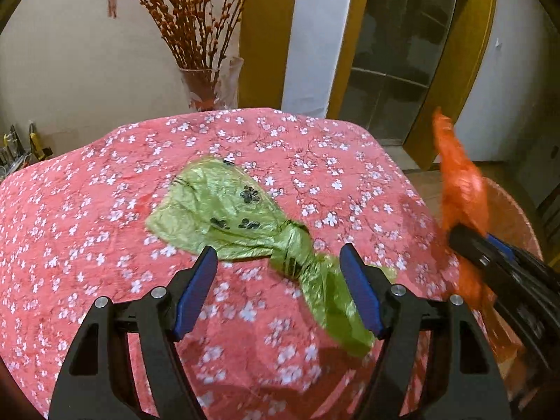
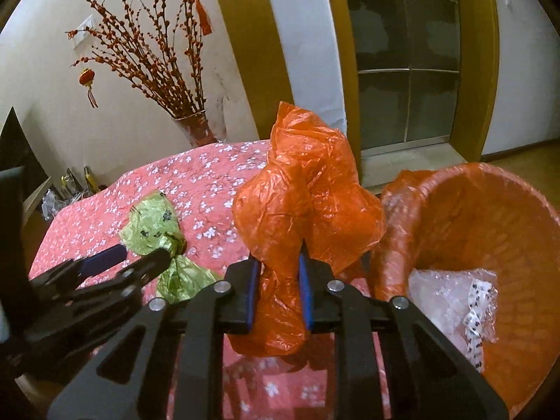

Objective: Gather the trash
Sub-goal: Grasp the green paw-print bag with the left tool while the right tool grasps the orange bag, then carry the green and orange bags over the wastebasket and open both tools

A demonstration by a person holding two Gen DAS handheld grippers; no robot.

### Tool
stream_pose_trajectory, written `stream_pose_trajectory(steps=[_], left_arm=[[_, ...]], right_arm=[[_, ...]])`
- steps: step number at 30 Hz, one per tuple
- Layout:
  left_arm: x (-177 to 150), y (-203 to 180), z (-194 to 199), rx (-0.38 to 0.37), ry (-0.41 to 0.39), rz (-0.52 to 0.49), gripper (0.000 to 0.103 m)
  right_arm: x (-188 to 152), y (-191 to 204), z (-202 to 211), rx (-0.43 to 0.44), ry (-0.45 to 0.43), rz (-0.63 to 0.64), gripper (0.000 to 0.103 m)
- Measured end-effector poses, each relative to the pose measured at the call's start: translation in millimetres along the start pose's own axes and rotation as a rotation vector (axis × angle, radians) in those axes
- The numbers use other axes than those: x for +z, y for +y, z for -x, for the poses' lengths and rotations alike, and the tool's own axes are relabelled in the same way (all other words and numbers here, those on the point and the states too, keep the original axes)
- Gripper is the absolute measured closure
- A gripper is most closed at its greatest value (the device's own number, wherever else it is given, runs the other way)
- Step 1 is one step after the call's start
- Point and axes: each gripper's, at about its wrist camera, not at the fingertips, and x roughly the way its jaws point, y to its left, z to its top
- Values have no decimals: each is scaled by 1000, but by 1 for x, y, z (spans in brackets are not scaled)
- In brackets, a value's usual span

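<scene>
Right wrist view: the right claw (image 2: 278, 290) is narrowed onto the neck of a crumpled orange plastic bag (image 2: 308, 189), pads pressing it, the bulk ballooning above the fingers and a tail hanging below. It is held over the worktop's right edge, just beside an orange woven-plastic waste basket (image 2: 490, 217) that already holds clear crinkled film.

Left wrist view: the left claw (image 1: 280, 280) stands wide, its blue pads either side of the knot of a knotted green plastic bag with black paw prints (image 1: 224, 210), which lies near the worktop's middle on a pink blossom-print cloth (image 1: 87, 210). Pads do not press it.

Risks, as judged:
- Thin orange film may slip from the narrow pinch or catch the basket rim.
- Closing on the green knot may also gather the cloth.
- The two claws work close together and may collide.

Not determinable:
- The basket's base and far side are cut off.
- What either bag contains is hidden.
- The green bag's tail is blurred.
</scene>
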Motion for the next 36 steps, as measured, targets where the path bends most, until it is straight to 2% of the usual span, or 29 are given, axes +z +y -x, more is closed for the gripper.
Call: stream_pose_trajectory(steps=[4,6,8,10,12,15,27,36], left_arm=[[4,-9,-17,44,43,-13,40],[3,-11,-27,49,75,-7,48],[3,-12,-27,62,63,-15,53],[4,-12,-28,53,60,-13,61],[3,-11,-27,38,58,-15,77],[1,-8,-25,10,59,-12,82],[-10,-7,19,-56,-8,-21,84],[-11,-30,55,-122,-62,-59,84]], right_arm=[[-4,-1,5,4,0,-1,83],[-5,-1,6,9,0,-2,83],[-6,-2,7,13,-1,-3,83],[-6,-2,8,15,-2,-5,83],[-7,-3,9,17,-4,-9,83],[-7,-4,12,18,-10,-14,83],[-14,-12,47,-14,-64,-24,83],[-21,-24,78,-54,-111,-39,83]])
